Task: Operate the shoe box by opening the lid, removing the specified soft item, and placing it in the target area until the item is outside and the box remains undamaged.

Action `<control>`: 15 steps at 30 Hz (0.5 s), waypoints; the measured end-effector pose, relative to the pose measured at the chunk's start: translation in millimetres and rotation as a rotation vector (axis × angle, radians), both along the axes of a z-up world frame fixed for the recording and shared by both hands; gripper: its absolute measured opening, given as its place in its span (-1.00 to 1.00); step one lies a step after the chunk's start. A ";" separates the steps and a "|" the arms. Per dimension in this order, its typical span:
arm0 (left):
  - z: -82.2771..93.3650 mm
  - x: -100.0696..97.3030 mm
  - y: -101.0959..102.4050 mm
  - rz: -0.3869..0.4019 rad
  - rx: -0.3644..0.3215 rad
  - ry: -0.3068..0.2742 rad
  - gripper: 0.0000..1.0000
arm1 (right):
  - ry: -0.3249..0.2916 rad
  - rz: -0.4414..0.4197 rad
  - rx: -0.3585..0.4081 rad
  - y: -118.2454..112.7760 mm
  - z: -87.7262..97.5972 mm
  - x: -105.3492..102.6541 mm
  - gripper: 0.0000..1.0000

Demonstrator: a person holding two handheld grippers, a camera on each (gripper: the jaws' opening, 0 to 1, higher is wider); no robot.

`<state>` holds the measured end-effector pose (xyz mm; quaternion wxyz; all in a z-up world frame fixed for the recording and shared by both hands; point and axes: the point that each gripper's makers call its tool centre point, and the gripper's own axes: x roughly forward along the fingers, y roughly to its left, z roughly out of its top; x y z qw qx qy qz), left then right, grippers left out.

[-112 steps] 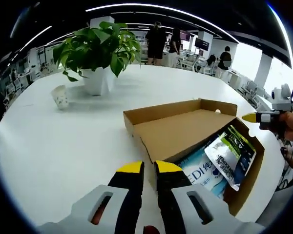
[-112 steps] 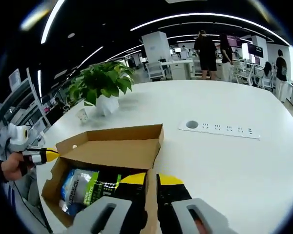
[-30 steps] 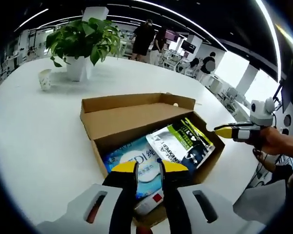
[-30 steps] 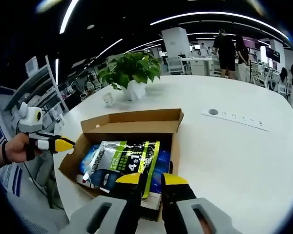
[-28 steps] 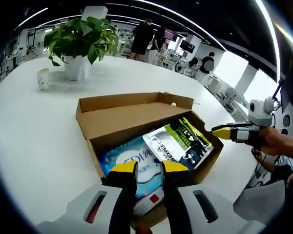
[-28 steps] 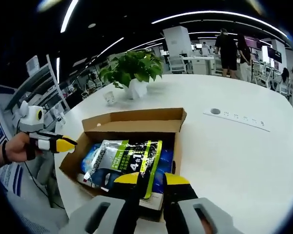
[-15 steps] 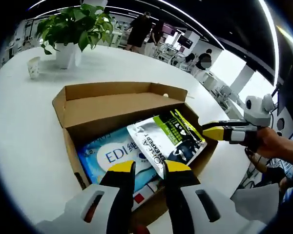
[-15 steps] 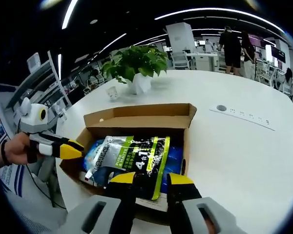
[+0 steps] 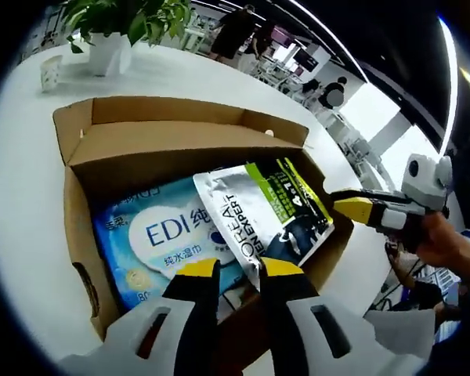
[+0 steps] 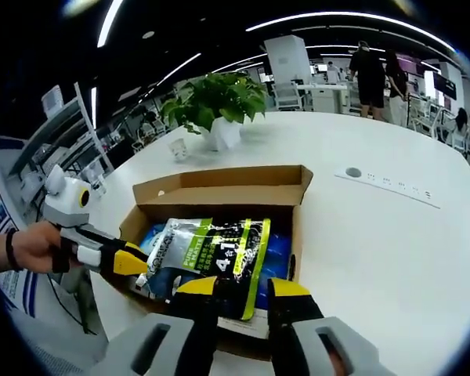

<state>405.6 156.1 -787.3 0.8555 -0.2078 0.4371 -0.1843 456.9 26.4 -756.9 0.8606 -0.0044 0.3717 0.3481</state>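
Note:
The brown cardboard shoe box (image 9: pixel 74 227) stands on the white table with its lid (image 9: pixel 172 153) folded back. Inside lie a blue EDI wipes pack (image 9: pixel 160 235) and, on top of it, a silver, green and black L'Oreal pouch (image 9: pixel 258 215). My left gripper (image 9: pixel 239 270) hovers over the box's near edge, jaws a little apart and empty. My right gripper (image 9: pixel 360 210) reaches in from the right, at the pouch's far edge. In the right gripper view the box (image 10: pixel 219 182) and pouch (image 10: pixel 211 254) sit just ahead of my right gripper (image 10: pixel 243 288), open and empty. My left gripper (image 10: pixel 121 261) is at the box's left rim.
A potted plant (image 10: pixel 215 102) and a small paper cup (image 10: pixel 178 149) stand on the table beyond the box. A socket strip (image 10: pixel 388 188) is set into the white table (image 10: pixel 376 258) to the right. People stand among desks far behind. A hand (image 10: pixel 27 247) holds the left gripper.
Both views have closed in on the open box. My left gripper now sits at the box's rim beside the pouch. Both pairs of jaws have parted a little since 3.7 s ago.

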 end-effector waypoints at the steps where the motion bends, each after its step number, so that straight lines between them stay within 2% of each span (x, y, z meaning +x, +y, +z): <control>1: -0.6 0.1 -1.2 0.007 -0.016 0.008 -0.77 | 0.000 0.002 -0.001 0.1 -0.2 -0.3 -0.59; 3: 3.4 2.0 -7.4 0.038 -0.088 0.011 -0.92 | 0.003 0.004 -0.002 -1.2 -1.9 0.8 -0.59; 9: 1.2 1.4 -1.5 0.098 -0.117 0.027 -1.00 | 0.002 0.012 -0.013 1.2 -3.8 0.4 -0.60; 15: 1.3 0.2 2.2 0.098 -0.106 0.021 -1.00 | 0.010 0.021 -0.024 6.0 -10.6 1.7 -0.62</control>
